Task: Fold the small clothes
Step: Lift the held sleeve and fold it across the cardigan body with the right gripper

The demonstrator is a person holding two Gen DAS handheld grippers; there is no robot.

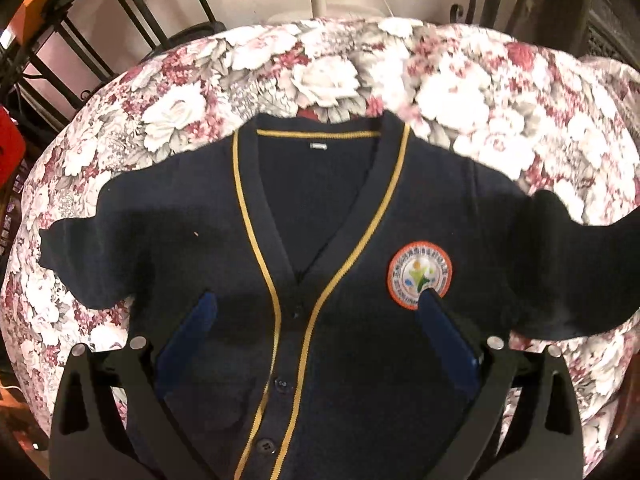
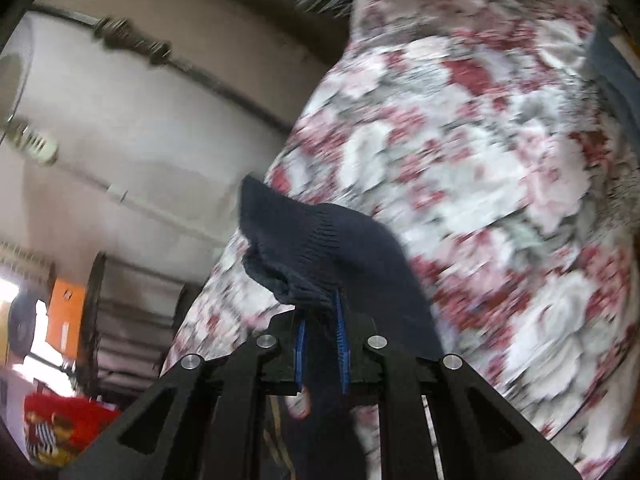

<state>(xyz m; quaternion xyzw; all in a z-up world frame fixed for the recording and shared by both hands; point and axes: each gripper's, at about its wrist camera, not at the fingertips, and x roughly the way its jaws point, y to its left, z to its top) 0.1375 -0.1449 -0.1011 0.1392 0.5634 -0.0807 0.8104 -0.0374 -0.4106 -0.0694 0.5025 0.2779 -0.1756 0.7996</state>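
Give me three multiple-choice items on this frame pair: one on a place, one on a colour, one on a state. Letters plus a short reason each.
1. Where is the round badge on the cardigan?
A. On the back of the collar
B. On the chest panel at image right of the button line
C. On the sleeve at image left

2. What colour is the piping along the neckline?
A. Yellow
B. White
C. Green

3. What is the state of the right tool?
A. Wide open over the floral cloth
B. Shut on a ribbed navy cuff
C. Shut on a button

Answers:
1 B: the badge sits right of the placket in the left wrist view, by a blue pad of the open left tool.
2 A: yellow lines trace both edges of the V.
3 B: the pads pinch the knit cuff.
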